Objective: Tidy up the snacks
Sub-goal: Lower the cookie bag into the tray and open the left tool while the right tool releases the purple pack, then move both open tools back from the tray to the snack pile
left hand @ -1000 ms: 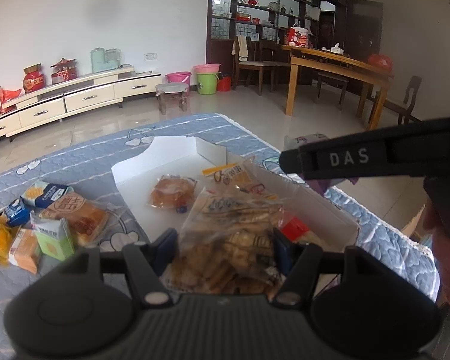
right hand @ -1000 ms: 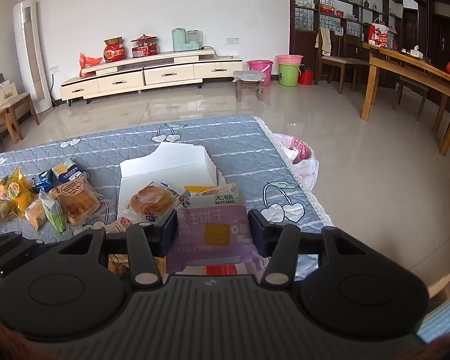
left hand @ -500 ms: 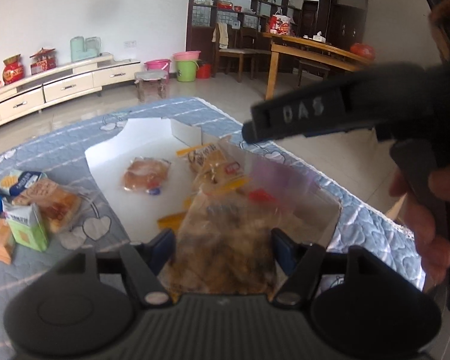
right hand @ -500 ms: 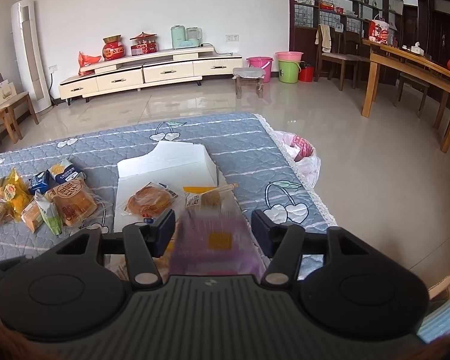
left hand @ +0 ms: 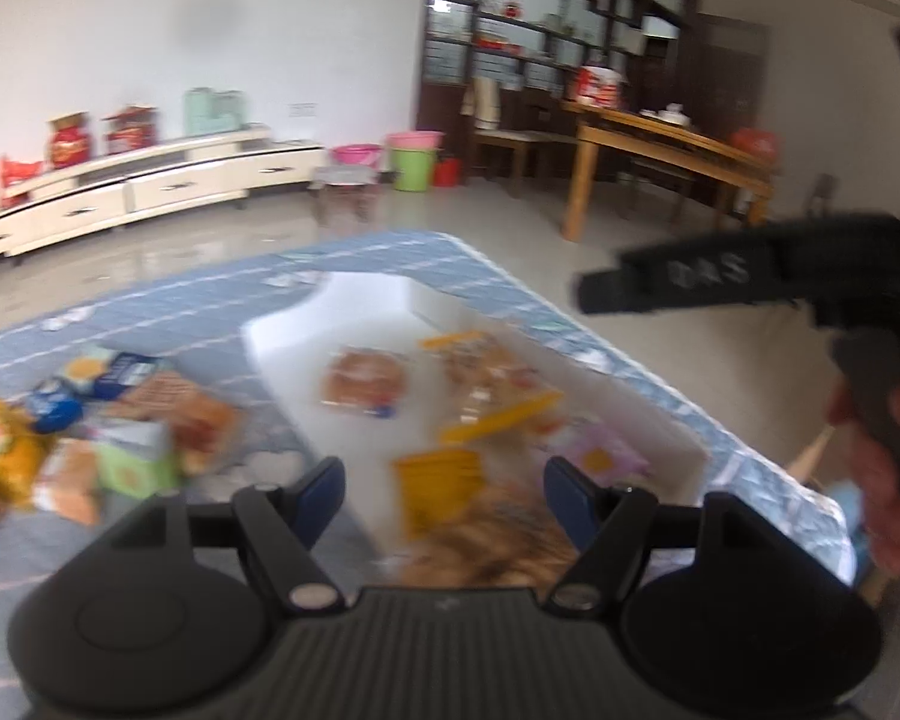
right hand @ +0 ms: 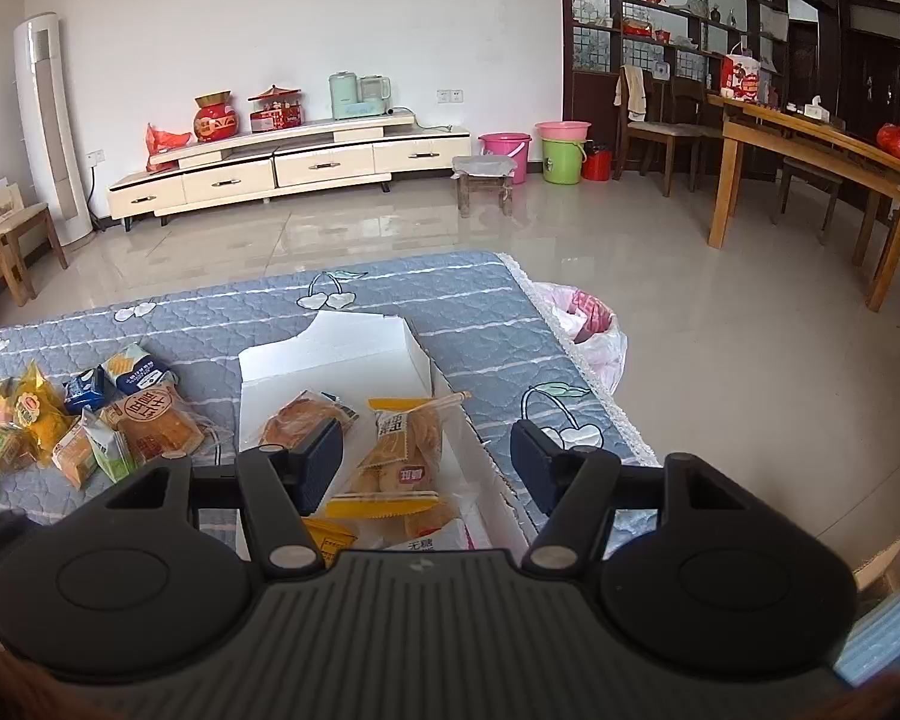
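Observation:
A white cardboard box (right hand: 417, 354) lies open on the blue quilted table (right hand: 480, 300). Inside are a round bun (right hand: 303, 417), a yellow-trimmed biscuit bag (right hand: 399, 456) and a purple packet (right hand: 435, 540) at the near end. My right gripper (right hand: 426, 468) stands open above them with nothing between its pads. In the blurred left wrist view, my left gripper (left hand: 444, 498) hangs over the box (left hand: 354, 312), jaws opening. A clear cookie bag (left hand: 486, 546) lies between and below the jaws, and the pads do not press it. The right gripper (left hand: 684, 282) shows at the right in a hand (left hand: 888, 468).
A pile of loose snack packets (right hand: 90, 426) lies on the quilt left of the box. A bin lined with a pink bag (right hand: 588, 330) stands off the table's right edge. Further off are a stool (right hand: 483, 180) and a wooden dining table (right hand: 810, 138).
My right gripper opened and the purple packet dropped from it into the box. My left gripper widened and the cookie bag sank out of its pads into the box.

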`<state>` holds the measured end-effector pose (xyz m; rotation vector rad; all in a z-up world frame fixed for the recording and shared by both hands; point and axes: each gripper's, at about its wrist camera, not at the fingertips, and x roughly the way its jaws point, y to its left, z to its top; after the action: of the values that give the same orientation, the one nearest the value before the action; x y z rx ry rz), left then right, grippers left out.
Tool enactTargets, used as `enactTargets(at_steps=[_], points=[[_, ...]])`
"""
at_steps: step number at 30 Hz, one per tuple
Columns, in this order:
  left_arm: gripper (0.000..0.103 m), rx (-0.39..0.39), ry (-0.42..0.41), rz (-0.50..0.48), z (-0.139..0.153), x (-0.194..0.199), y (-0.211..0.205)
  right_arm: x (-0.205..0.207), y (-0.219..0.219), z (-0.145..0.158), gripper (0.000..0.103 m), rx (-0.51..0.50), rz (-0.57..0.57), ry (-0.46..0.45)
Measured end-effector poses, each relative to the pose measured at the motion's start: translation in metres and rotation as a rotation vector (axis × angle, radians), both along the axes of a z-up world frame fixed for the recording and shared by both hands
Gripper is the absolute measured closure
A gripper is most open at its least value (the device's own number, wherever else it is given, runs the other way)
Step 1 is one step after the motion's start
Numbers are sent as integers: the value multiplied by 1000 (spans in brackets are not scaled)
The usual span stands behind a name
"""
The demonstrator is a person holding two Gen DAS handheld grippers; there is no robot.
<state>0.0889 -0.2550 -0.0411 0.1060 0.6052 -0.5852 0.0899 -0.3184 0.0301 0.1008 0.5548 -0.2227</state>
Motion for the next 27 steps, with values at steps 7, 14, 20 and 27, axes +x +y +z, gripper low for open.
enactTargets(at_steps=[7,14,20,27], points=[[28,-3,-19,148,18,10,40,-1,20,5,21,-13,14,1],[28,-2,-47,231,29,12,77,4,46,8,16,-20,58,-3],[28,-5,-52,274,31,12,100,9,67,8,12,-26,103,0],[28,-17,-47,324,29,14,132,18,85,5,12,-27,148,14]])
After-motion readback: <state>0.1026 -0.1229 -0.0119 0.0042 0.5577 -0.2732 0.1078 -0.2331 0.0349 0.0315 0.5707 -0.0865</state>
